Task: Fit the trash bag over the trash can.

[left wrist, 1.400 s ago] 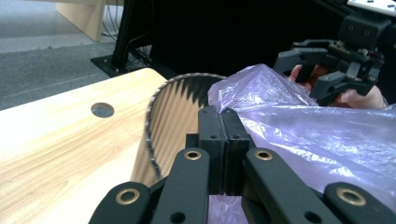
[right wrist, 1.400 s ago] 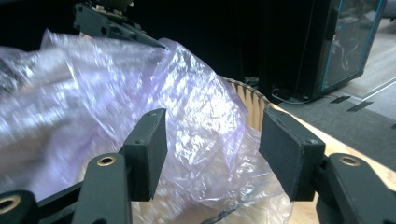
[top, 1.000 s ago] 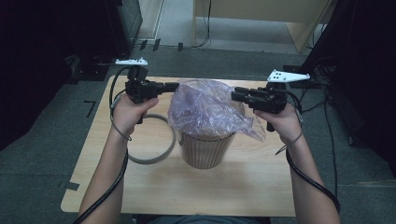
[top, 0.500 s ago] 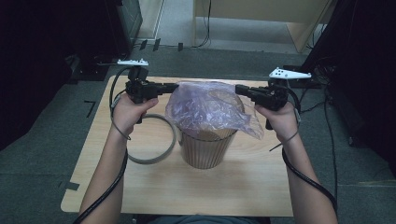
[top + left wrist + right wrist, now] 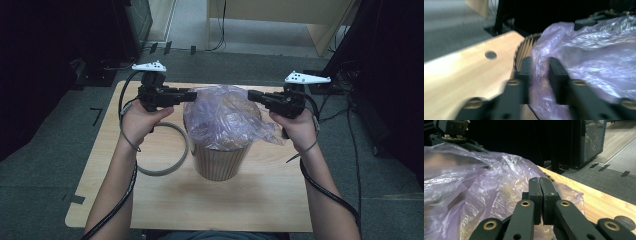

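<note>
Near edge, high view: both forearms are coming in from 6 o'clock, cables trailing along them.

Centre of the wooden table (image 5: 150, 200): ribbed wooden bin (image 5: 220, 160) is standing upright, with the purple plastic bag (image 5: 225, 117) bulging out of its top and draping over the rim, a loose flap hanging toward 4 o'clock of the bin.

Grey ring (image 5: 172, 167) is lying flat on the table at 9 o'clock of the bin, just beside it; cannot tell if they are touching.

Left gripper (image 5: 192, 95) is sitting at 10 o'clock of the bin, pointing level toward 3 o'clock at the bag. In the left gripper view its jaws are standing apart with a fold of bag film between them; they have just been closing a little. Blurred, pads not pressing on the film as far as I can see, so reading it as not clamped.

Right gripper (image 5: 252, 95) is sitting at 2 o'clock of the bin, pointing toward 9 o'clock. In the right gripper view its jaws are standing pressed together over the bag's edge; cannot tell if any film is pinched between them.
</note>
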